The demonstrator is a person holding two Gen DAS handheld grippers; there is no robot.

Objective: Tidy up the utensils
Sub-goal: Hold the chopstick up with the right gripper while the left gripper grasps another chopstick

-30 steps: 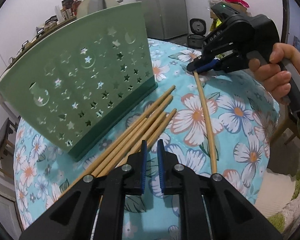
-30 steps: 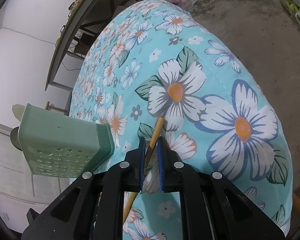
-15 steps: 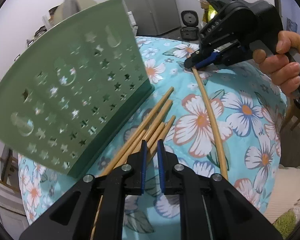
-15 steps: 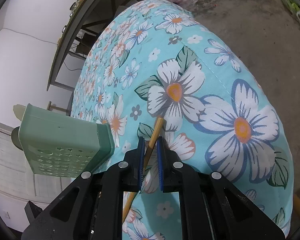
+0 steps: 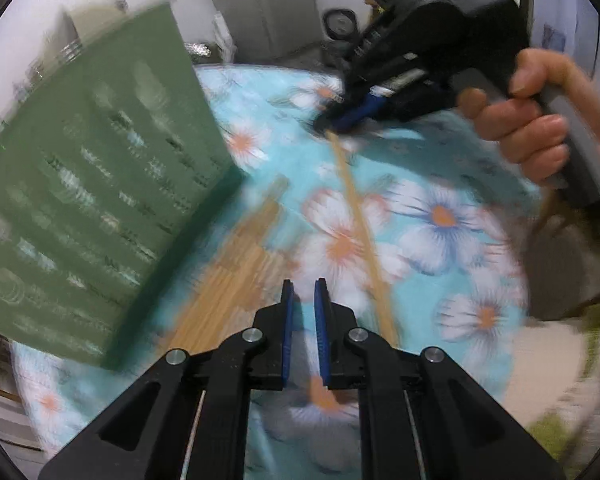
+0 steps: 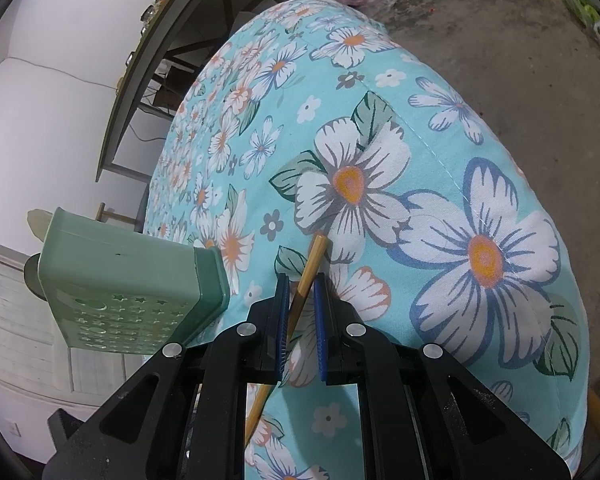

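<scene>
My left gripper (image 5: 302,300), fingers pressed together and empty, has swung off the chopstick bundle (image 5: 236,272); my right gripper (image 6: 300,292) pinches one chopstick (image 6: 314,258), ready for the green holder (image 6: 136,280).

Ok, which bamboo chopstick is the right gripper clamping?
The lone bamboo chopstick lying apart from the bunched bamboo chopsticks beside the green perforated plastic holder; the right gripper pinches its end.

Blk tool (image 6: 302,280), blue pads (image 6: 283,312), silver screws.

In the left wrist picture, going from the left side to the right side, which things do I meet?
Green utensil holder → pile of chopsticks → single chopstick → right gripper pinching its far end → hand on the gripper's handle.
</scene>
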